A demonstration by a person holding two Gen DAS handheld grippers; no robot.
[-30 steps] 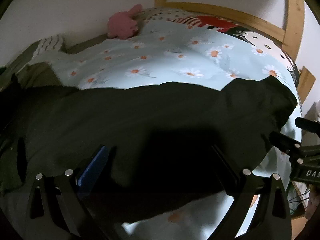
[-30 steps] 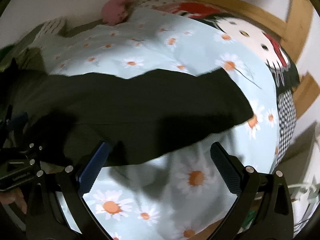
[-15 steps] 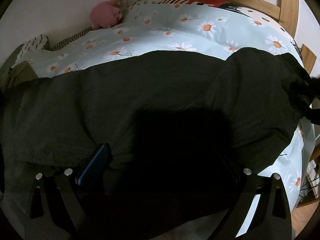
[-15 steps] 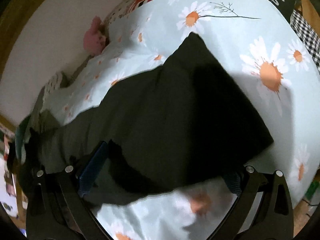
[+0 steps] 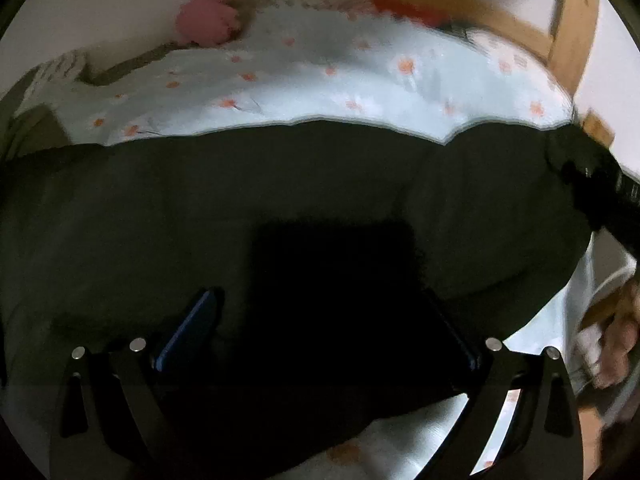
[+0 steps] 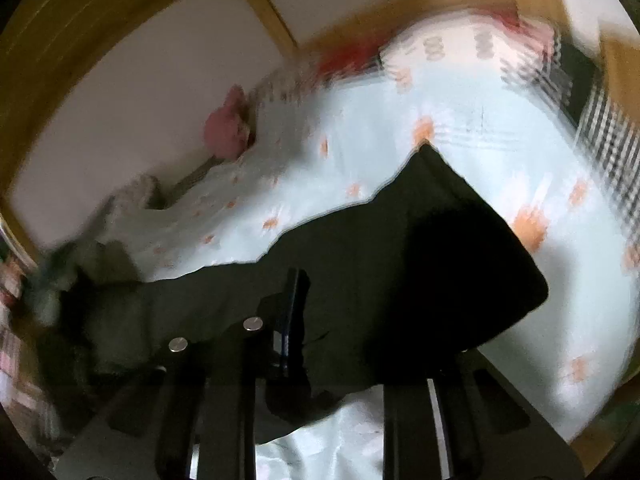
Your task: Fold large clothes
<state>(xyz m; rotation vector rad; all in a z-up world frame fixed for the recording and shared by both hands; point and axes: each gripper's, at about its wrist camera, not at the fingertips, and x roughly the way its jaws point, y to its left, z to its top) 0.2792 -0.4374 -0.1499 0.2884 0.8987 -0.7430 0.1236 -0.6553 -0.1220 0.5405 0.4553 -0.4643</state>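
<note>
Right gripper (image 6: 332,320) jaws just drew in, pinching the near hem of the dark garment (image 6: 400,264). Left gripper (image 5: 320,332) spread wide over the cloth. Garment lies across the daisy bedspread (image 5: 320,80): soft, limp, likely sags; take hem corners.

Dark green garment (image 5: 240,208); daisy-print blue duvet (image 5: 320,92)

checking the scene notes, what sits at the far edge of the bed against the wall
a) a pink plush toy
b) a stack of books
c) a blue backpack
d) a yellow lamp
a: a pink plush toy lies at the far edge of the daisy-print bedding, against the white wall, beyond the dark garment.
</note>
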